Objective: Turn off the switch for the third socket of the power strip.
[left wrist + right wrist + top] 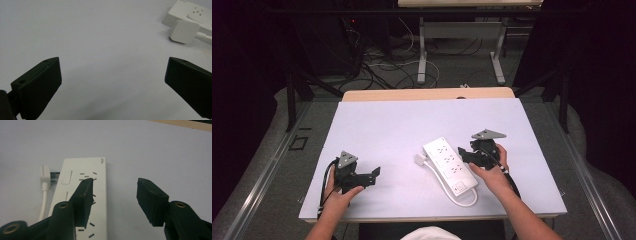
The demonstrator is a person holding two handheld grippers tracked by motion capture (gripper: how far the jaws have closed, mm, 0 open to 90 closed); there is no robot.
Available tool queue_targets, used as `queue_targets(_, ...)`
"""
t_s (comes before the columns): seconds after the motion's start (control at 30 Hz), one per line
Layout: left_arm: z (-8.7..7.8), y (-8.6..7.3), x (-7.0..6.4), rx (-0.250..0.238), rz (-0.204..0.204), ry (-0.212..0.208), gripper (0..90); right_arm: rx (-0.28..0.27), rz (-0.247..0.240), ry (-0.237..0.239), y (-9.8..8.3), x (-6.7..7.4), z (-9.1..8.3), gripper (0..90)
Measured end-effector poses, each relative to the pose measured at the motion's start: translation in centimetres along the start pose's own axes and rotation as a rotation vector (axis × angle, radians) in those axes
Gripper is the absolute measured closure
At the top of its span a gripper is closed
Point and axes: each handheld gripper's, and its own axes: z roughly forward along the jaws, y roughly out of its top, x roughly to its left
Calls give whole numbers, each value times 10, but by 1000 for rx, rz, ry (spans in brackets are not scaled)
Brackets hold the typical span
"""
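Observation:
A white power strip (pixel 448 164) lies slantwise on the white sheet, its cable looping at the near end and its white plug (pixel 420 160) resting beside its left edge. My right gripper (pixel 465 153) sits at the strip's right side, open, one jaw over the strip (pixel 85 187) and the other over bare sheet. My left gripper (pixel 374 176) rests open on the sheet well to the left, nothing between its jaws. In the left gripper view the plug (pixel 183 31) and a strip corner (pixel 190 13) lie ahead at upper right. The plug's (pixel 45 176) prongs show in the right gripper view.
The white sheet (pixel 382 125) covers a wooden table whose far edge (pixel 427 93) shows behind. Beyond it stand table legs and tangled cables on the floor (pixel 412 65). Dark frame bars flank both sides.

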Motion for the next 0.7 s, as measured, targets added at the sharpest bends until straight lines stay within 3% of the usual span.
queue_targets(0.27, 0, 0, 1, 5, 9, 3, 9, 22, -37, 13, 8, 10, 7, 572)
queue_targets(0.7, 0, 0, 1, 6, 7, 3, 10, 53, -41, 42, 19, 19, 18, 664)
